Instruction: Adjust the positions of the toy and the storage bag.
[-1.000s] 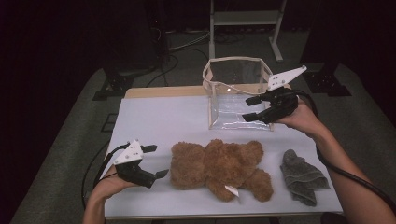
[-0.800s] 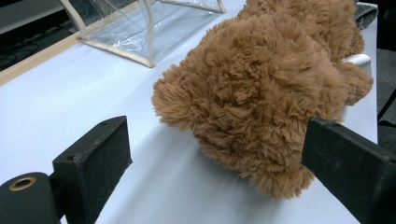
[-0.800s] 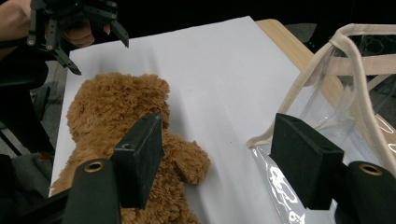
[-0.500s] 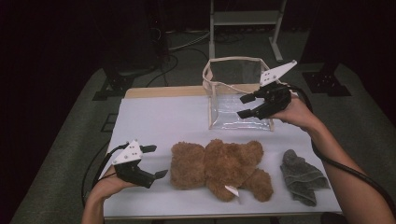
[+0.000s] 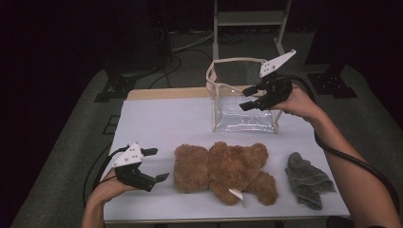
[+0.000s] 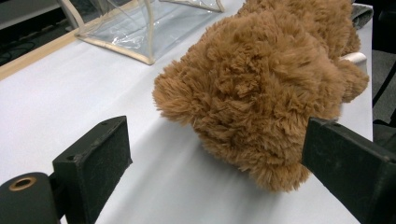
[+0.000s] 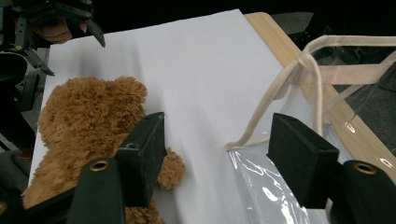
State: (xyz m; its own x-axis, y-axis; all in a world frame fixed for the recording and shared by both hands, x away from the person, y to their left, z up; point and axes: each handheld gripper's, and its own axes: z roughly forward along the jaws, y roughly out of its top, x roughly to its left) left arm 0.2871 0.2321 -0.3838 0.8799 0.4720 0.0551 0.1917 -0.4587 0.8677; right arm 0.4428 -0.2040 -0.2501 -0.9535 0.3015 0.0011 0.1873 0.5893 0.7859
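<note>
High view is showing the left gripper lying low with jaws apart and nothing between them, the teddy bear lying flat just to its right. Judging by the fur, the bear is looking soft, light and squashy; pinching the head or a limb should be giving the surest hold. Further right, the right gripper is hovering at the near rim of the clear bag, its jaws parted and having just been closing slightly, with nothing pinched. That limp bag is likely needing its rim held open. Left gripper view is revealing the fur texture; right gripper view is revealing the bag's cloth strap.
</note>
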